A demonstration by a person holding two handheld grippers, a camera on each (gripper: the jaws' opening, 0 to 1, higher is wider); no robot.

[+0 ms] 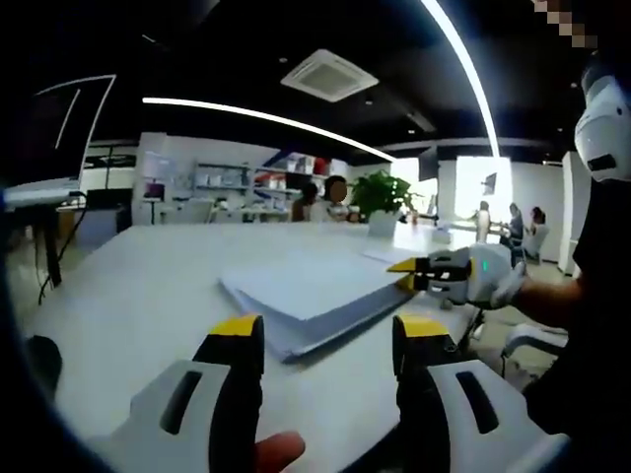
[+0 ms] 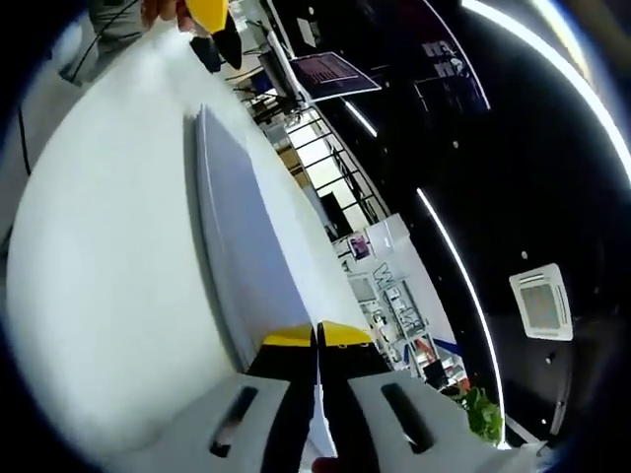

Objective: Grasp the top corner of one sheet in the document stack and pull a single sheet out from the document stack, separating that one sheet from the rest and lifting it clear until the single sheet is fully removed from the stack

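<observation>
A thick stack of white sheets lies on the white table. In the left gripper view my left gripper stands open just short of the stack's near corner, nothing between its yellow-tipped fingers. My right gripper comes in from the right at the stack's right corner. In the right gripper view, which is rolled, the stack runs away from my right gripper. Its jaws are shut on a thin sheet corner at the stack's near end. The left gripper shows at the top.
A potted plant stands at the table's far end, with people seated behind it. A dark screen sits off the table's left side. The person's dark sleeve fills the right edge. Shelves and desks line the room beyond the table.
</observation>
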